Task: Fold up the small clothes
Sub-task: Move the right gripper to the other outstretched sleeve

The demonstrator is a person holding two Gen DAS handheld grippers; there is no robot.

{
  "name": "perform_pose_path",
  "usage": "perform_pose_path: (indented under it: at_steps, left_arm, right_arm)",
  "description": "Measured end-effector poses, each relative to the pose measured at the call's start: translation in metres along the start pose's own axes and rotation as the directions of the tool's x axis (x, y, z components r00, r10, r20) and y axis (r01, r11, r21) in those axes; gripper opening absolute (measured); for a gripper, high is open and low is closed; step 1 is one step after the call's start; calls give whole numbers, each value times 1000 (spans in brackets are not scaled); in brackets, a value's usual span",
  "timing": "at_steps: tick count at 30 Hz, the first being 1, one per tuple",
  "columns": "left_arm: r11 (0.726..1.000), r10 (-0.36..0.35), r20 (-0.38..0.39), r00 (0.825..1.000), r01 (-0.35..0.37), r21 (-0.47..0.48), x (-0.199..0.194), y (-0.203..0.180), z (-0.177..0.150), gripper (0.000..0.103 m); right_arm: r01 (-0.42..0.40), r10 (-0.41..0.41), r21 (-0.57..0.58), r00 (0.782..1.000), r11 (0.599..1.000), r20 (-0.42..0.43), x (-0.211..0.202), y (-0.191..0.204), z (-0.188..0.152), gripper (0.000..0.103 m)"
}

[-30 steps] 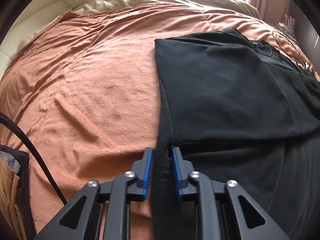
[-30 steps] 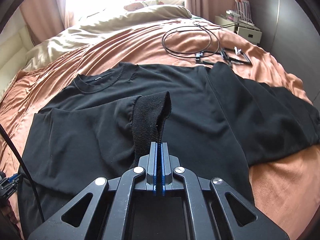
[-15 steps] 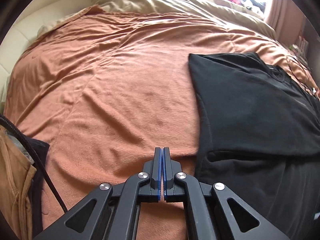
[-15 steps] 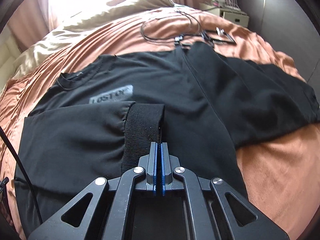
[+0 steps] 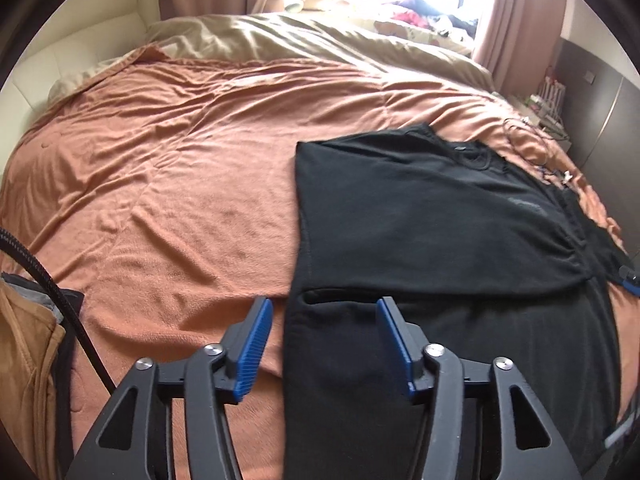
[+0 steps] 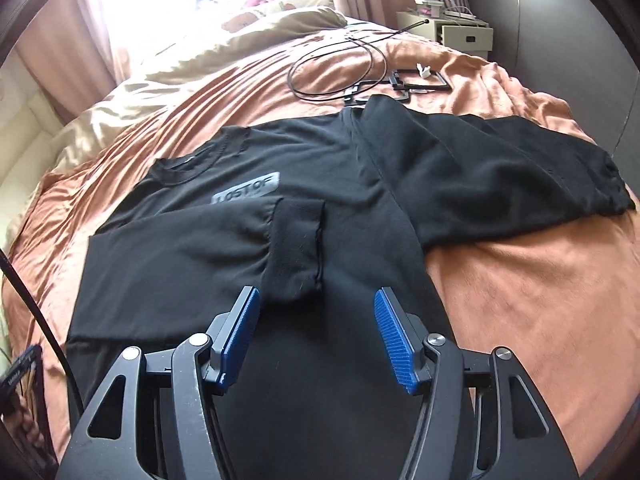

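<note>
While both grippers have just been opening with nothing between them, the black sweatshirt [image 6: 320, 168] on the bed [image 6: 520, 280] stretches its unfolded sleeve [image 6: 500, 176] rightward, nearer the right gripper [image 6: 316, 320] than the left gripper [image 5: 320, 332]

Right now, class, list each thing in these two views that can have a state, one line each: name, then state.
Black sweatshirt: flat on the bed, partly folded.
Folded sleeve: lying across the chest, cuff released.
Other sleeve: spread out sideways, unfolded.
Left gripper: jaws just opened, holding nothing.
Right gripper: jaws just opened, cuff let go.
Black cable: loosely coiled on the orange blanket.
</note>
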State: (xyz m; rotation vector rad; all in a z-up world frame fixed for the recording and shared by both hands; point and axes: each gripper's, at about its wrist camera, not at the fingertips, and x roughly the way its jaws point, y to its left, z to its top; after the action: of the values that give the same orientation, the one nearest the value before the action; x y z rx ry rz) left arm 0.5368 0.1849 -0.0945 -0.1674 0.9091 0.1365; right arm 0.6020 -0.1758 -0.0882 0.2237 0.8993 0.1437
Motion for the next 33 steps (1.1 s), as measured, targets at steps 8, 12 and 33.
perform_pose_path:
  at_steps: [8,12,33]
  left_arm:
    - [996,-94,100,990,93,15,-72,-23,-7,97]
    - [994,-111,173,979,107,29,-112,-32,-17,103]
    - [975,-210,215,954,189,115,-170,-122,-48,103]
  right_arm:
    - [3,-2,-33,999,999,45,-78,16,-37,80]
    - [16,-10,-53,995,998,96,-120,24,-58,99]
    - [68,-62,-10,961,998,271,-219,-14,-136,103]
